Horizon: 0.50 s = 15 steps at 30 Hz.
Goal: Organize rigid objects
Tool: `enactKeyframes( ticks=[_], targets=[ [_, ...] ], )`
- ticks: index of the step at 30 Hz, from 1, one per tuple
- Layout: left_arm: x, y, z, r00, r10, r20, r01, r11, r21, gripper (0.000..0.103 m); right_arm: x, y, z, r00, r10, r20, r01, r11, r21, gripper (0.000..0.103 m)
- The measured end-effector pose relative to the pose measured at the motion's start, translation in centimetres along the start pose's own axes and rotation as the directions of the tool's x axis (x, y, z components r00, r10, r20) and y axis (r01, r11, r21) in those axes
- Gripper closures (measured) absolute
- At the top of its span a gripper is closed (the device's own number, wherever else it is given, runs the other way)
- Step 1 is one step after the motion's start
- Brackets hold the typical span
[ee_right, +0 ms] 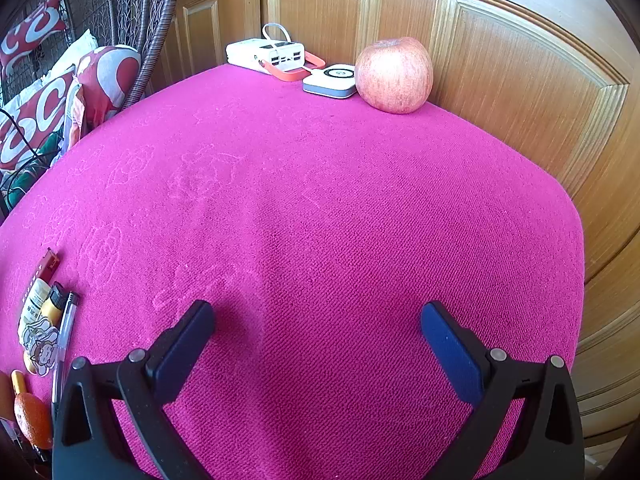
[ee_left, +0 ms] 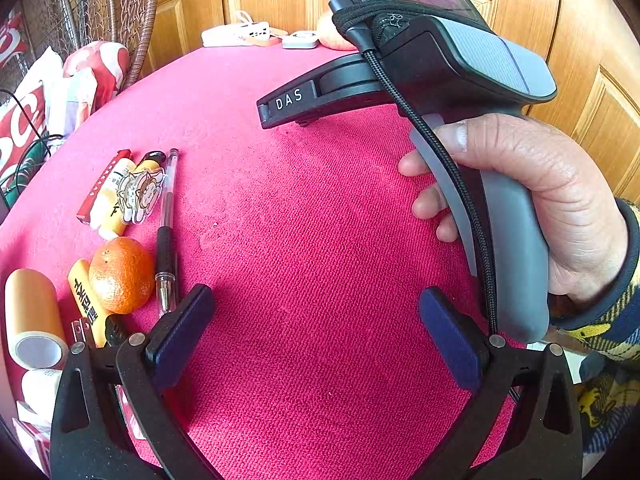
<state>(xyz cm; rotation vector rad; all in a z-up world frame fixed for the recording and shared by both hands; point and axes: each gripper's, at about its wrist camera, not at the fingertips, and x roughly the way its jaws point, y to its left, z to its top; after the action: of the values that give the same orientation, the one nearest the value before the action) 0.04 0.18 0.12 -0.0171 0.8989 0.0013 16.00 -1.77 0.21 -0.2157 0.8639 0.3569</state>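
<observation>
Rigid objects are shown grouped at the left edge of the pink cloth [ee_left: 320, 208], with the mandarin [ee_left: 122, 274] taken as landmark: a clear gel pen [ee_left: 166, 232] lies just beside it on its right, a yellow tube [ee_left: 86, 300] touches it on its left, an orange roll [ee_left: 34, 318] lies beyond that tube, and a red stick [ee_left: 102, 184], two small yellow bottles and a cartoon acrylic charm [ee_left: 140, 194] lie just behind it. Far beyond the mandarin, at the cloth's back edge, a white power bank [ee_right: 268, 56], a small white puck-like device [ee_right: 332, 80] and an apple [ee_right: 394, 76] are seen. The pen is judged light, stiff and smooth, best pinched across its black grip sleeve; the mandarin is judged soft-skinned and prone to rolling. The left gripper [ee_left: 316, 332] and the right gripper [ee_right: 318, 342] are both held spread wide above bare cloth, nothing between the jaws. "DAS" is read on the right gripper's body [ee_left: 290, 100], held by a hand [ee_left: 540, 208]; dark characters on the yellow tube are not legible.
</observation>
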Motion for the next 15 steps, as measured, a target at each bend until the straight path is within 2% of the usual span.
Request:
enactKeyframes(
  ticks=[15],
  targets=[
    [0.08,0.19,-0.02,1.000,0.000,0.000,0.000,1.000,-0.001,0.000,0.02,0.03,-0.03,1.000,0.000,0.001,0.000,1.000,0.000,0.000]
  ],
)
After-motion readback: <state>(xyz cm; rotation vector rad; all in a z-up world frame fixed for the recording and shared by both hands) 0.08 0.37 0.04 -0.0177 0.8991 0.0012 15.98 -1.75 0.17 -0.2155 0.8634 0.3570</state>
